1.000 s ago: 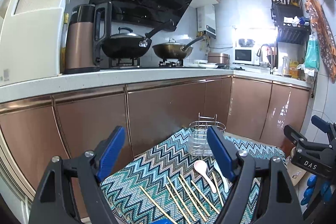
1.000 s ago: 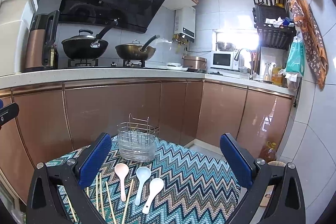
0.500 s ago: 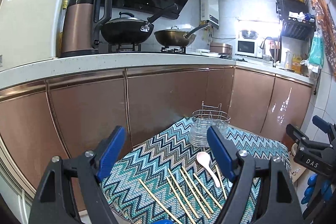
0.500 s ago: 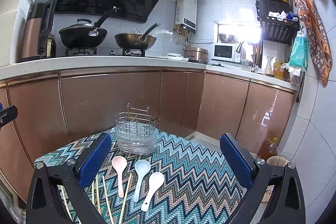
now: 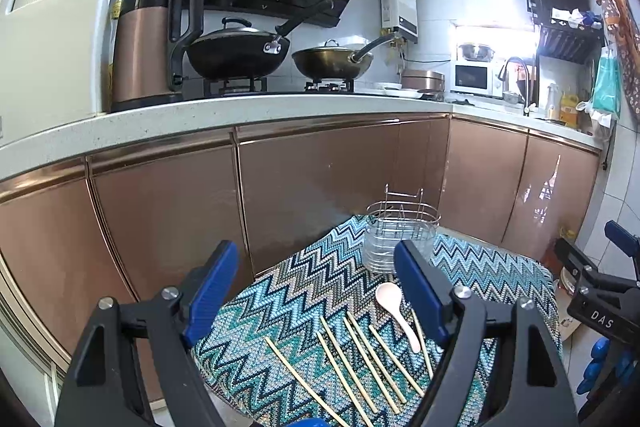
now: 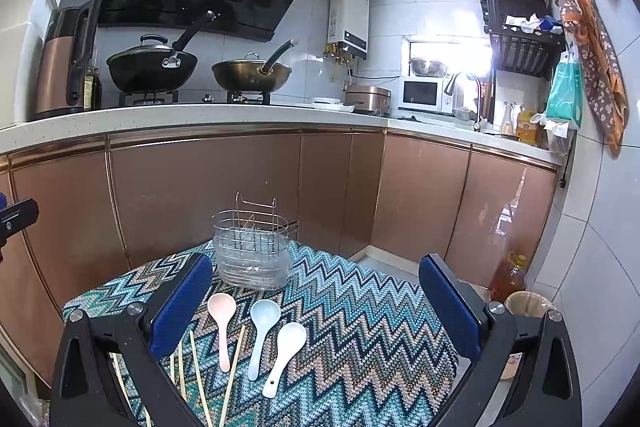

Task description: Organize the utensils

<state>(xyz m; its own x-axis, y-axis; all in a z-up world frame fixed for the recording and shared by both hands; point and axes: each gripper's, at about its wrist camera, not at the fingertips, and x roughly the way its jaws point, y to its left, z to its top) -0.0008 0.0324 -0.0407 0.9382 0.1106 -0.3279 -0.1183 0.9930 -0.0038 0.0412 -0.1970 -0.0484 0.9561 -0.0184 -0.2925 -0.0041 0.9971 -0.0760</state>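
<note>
Both the left gripper (image 5: 316,287) and right gripper (image 6: 316,301) have dipped slightly toward the table (image 6: 360,347), fingers spread and empty; spoons (image 6: 258,335), chopsticks (image 5: 352,359) seemingly untouched, wire caddy (image 6: 252,251) empty.

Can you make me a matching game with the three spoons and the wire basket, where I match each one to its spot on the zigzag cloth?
Things:
1. pink plastic spoon
2. light blue plastic spoon
3. white plastic spoon
4. silver wire utensil basket

Places, seen from the right wrist camera:
A. the middle one of the three spoons
B. at the far end of the cloth, standing upright
C. leftmost spoon, next to the wooden chopsticks
D. rightmost spoon, lying nearest the camera

Pairs: 1-C, 2-A, 3-D, 4-B
</note>
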